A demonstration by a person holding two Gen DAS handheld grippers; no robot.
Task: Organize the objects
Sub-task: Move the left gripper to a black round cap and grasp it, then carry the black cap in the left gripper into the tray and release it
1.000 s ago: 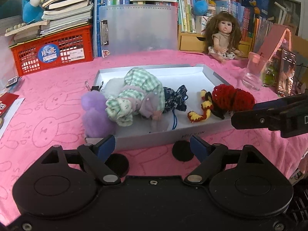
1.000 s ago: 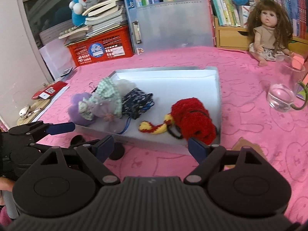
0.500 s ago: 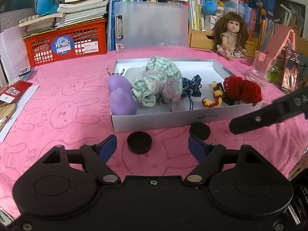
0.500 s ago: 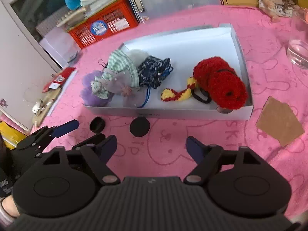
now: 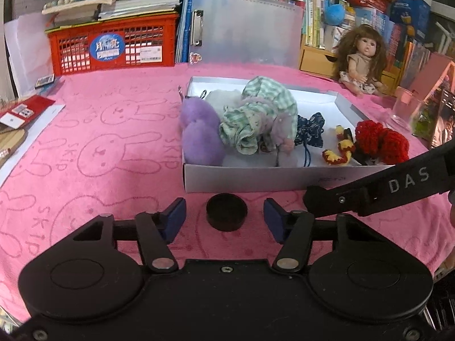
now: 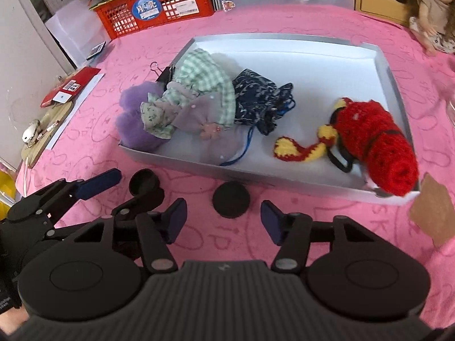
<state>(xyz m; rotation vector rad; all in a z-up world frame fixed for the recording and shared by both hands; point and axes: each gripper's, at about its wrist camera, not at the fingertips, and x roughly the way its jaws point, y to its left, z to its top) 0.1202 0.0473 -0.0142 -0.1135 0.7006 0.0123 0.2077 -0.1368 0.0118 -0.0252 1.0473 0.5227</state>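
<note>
Left wrist view: the left gripper [image 5: 224, 218] sits low over the pink cloth [image 5: 99, 153]. Its blue pads [image 5: 175, 218] are closing in w/ a small round black cap [image 5: 226, 211] between them, but they don't touch it yet, so nothing is held. The cap lies flat on the cloth, just in front of the white box [image 5: 244, 177]. The cap is round, so it has no long side. The box's long side runs left to right here. Inside it: a purple fluffy toy [image 5: 199, 136], a green check cloth doll [image 5: 256, 116], a dark blue pouch [image 5: 310, 130] & a red knit toy [image 5: 381, 139]. One finger of the right gripper [image 5: 369, 187] pokes in from the right.

Right wrist view: the right gripper [image 6: 224, 221] points down at a 2nd black cap [image 6: 231, 199], also flat, near the box's front wall [image 6: 256, 177]. Its pads are closing too, w/ the cap between them and not touched. Not gripping anything. The 1st cap [image 6: 144, 182] sits to the left, by the left gripper [image 6: 119, 193]. The red knit toy [image 6: 375, 142] lies slanted, its long side running from mid box to the front right corner.
</note>
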